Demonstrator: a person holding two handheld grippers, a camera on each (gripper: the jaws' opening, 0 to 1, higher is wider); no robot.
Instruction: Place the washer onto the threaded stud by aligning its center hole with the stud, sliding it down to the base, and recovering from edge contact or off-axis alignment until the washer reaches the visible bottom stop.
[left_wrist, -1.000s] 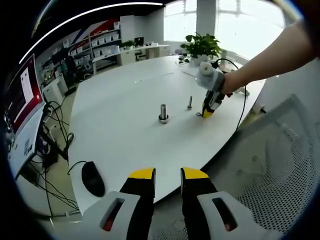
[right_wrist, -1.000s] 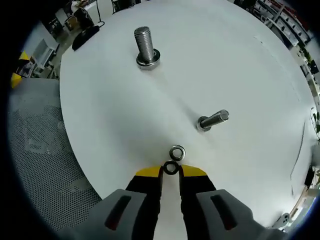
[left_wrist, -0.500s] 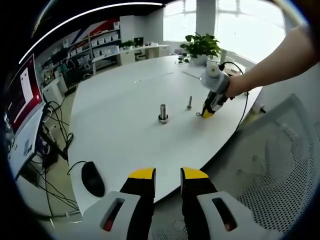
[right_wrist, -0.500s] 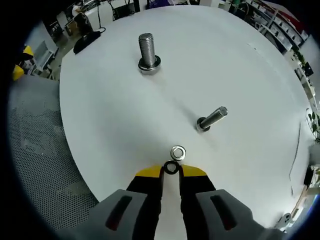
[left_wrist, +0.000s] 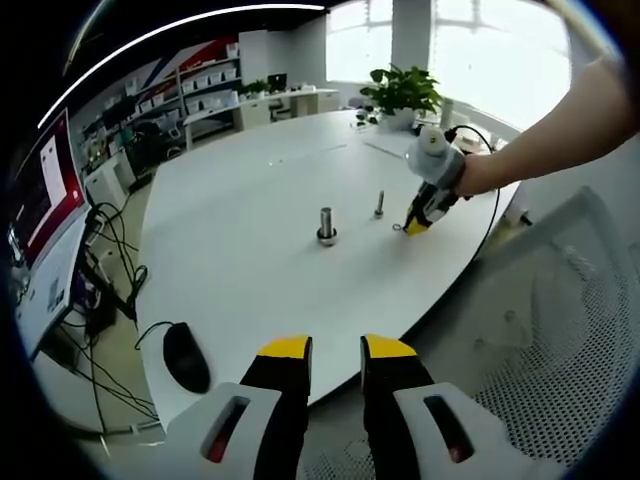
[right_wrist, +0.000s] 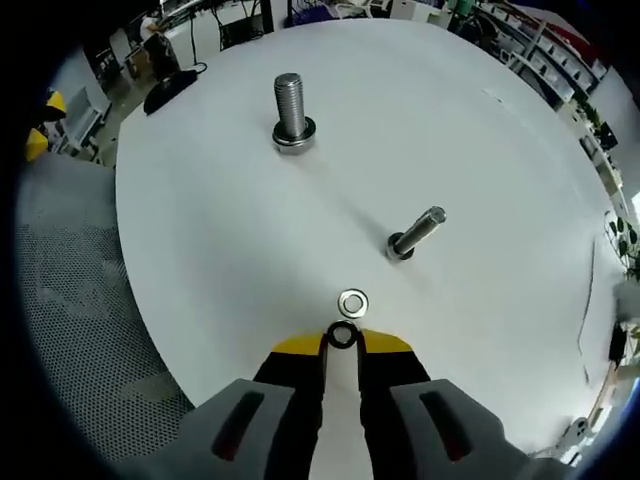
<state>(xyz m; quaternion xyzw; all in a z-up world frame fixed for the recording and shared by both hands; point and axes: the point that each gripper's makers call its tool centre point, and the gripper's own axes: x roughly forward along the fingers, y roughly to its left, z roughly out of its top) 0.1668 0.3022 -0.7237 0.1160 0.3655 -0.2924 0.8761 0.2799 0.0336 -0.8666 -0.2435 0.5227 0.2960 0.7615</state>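
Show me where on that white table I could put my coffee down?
Bare tabletop stretches between the large threaded stud and the computer mouse, and beyond the studs toward the plant. It is crowded around the small stud, loose washer and right gripper.

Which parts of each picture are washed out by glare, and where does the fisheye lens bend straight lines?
Left gripper view: the windows are blown out to white, and the table edge curves. Right gripper view: light is even, the large stud and small stud lean apart, and the washer at the right claw is sharp.
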